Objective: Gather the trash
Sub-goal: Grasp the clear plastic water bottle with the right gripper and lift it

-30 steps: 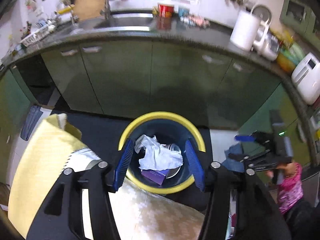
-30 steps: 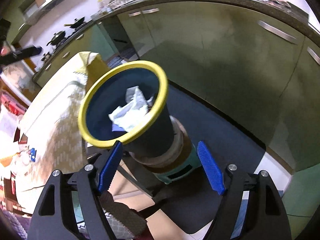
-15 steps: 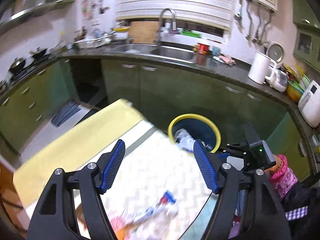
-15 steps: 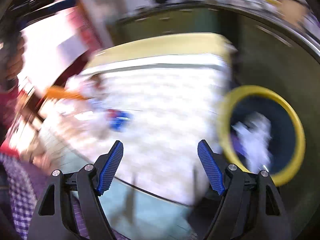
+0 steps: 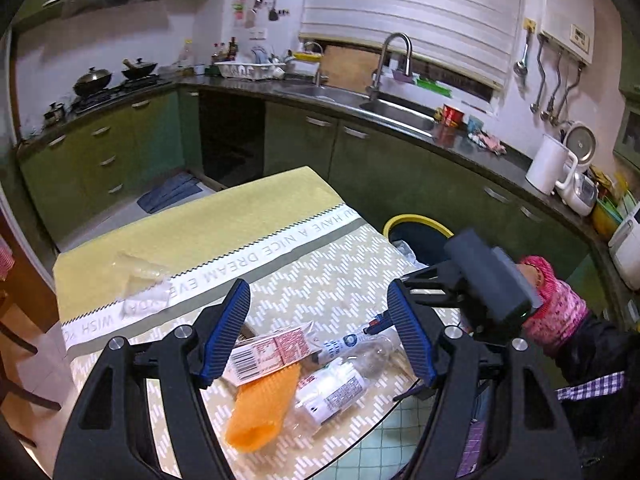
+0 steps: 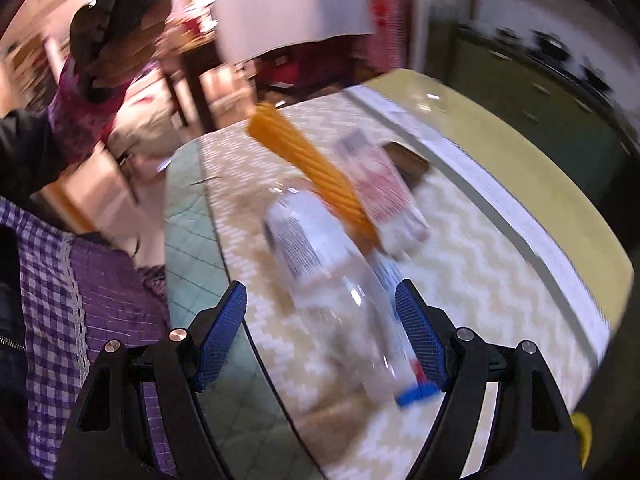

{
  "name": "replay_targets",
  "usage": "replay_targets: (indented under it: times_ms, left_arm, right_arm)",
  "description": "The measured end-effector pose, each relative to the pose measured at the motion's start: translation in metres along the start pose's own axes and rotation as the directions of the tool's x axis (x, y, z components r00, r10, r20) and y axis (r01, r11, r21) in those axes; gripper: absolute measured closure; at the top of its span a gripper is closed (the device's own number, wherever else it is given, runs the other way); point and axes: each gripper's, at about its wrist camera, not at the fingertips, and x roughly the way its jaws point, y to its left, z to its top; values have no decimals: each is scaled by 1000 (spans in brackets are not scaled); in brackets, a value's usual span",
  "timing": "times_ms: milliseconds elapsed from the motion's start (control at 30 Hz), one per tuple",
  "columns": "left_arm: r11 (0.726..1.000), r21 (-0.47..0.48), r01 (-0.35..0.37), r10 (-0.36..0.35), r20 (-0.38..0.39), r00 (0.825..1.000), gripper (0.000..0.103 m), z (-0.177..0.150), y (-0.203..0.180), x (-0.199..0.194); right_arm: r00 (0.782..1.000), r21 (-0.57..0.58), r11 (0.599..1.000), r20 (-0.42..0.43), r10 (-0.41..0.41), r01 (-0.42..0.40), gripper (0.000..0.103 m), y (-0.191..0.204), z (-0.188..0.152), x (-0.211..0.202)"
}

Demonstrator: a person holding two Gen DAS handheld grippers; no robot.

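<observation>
Both grippers tip down over the table (image 5: 192,240). The left gripper (image 5: 320,332) has its fingers spread wide with nothing in them. The right gripper (image 6: 320,340) is spread too, with nothing squeezed.

The trash lies in a pile just past the left fingers: a pink and white carton (image 5: 272,354), a soft orange wrapper (image 5: 260,412) and a see-through plastic bottle (image 5: 340,384). In the blurry right view the bottle (image 6: 320,264) sits right ahead of the fingers. A thin clear bag (image 5: 140,280) lies far off to the left.

The round bin (image 5: 416,230) with a yellow rim stands beyond the table's far edge.

The tablecloth is yellow with a zigzag pattern.
</observation>
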Motion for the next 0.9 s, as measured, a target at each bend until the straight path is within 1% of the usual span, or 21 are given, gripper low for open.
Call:
replay_targets:
  times_ms: [133, 233, 300, 367, 533, 700, 733, 900]
  left_arm:
    - [1000, -23, -13, 14, 21, 1000, 32, -7, 6, -13]
    - [999, -35, -28, 29, 24, 999, 32, -13, 12, -19]
    - [998, -44, -36, 38, 26, 999, 32, -14, 15, -21]
    - [998, -59, -38, 40, 31, 999, 32, -16, 19, -24]
    - [995, -93, -42, 46, 36, 998, 32, -20, 28, -28]
    - [994, -100, -49, 53, 36, 998, 32, -23, 31, -30]
    - [994, -102, -49, 53, 36, 998, 32, -22, 30, -29]
    - [993, -103, -49, 53, 34, 998, 32, -21, 31, -29]
  right_arm:
    - [997, -70, 997, -76, 35, -40, 27, -6, 18, 27]
    - [991, -79, 995, -125, 56, -66, 28, -13, 24, 45]
    - [986, -86, 992, -146, 75, -88, 30, -13, 21, 54]
    - [983, -101, 991, -165, 74, -92, 34, -11, 21, 61]
    - [978, -110, 989, -193, 77, -99, 35, -7, 18, 73]
    - [975, -114, 988, -211, 74, -100, 35, -3, 12, 75]
    - [975, -110, 989, -210, 77, -102, 38, -2, 11, 76]
    - [981, -91, 993, -181, 63, -80, 40, 0, 9, 68]
